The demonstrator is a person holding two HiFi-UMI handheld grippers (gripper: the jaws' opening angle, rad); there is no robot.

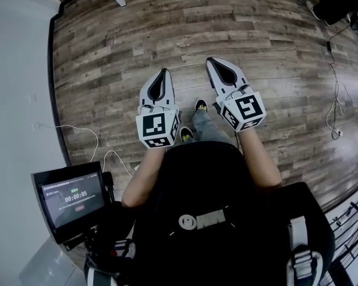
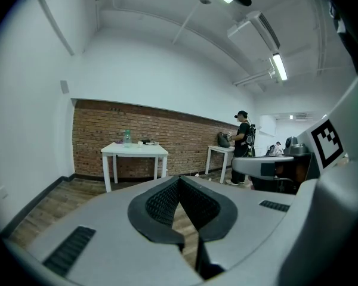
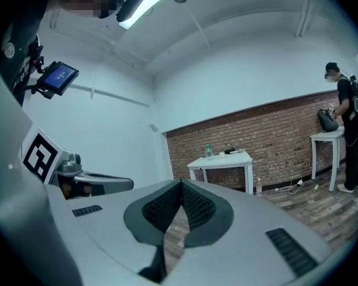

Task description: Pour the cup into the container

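the pour has not started: the left tool (image 1: 164,71) and right tool (image 1: 210,60) are both closed with nothing in them, over the wood floor (image 1: 256,34), and i cannot spot the cup or container, maybe on the far bench (image 2: 144,149).

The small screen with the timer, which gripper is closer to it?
Left. The left gripper is held ahead and to the right of the screen; the right gripper is farther right, beyond the left one.
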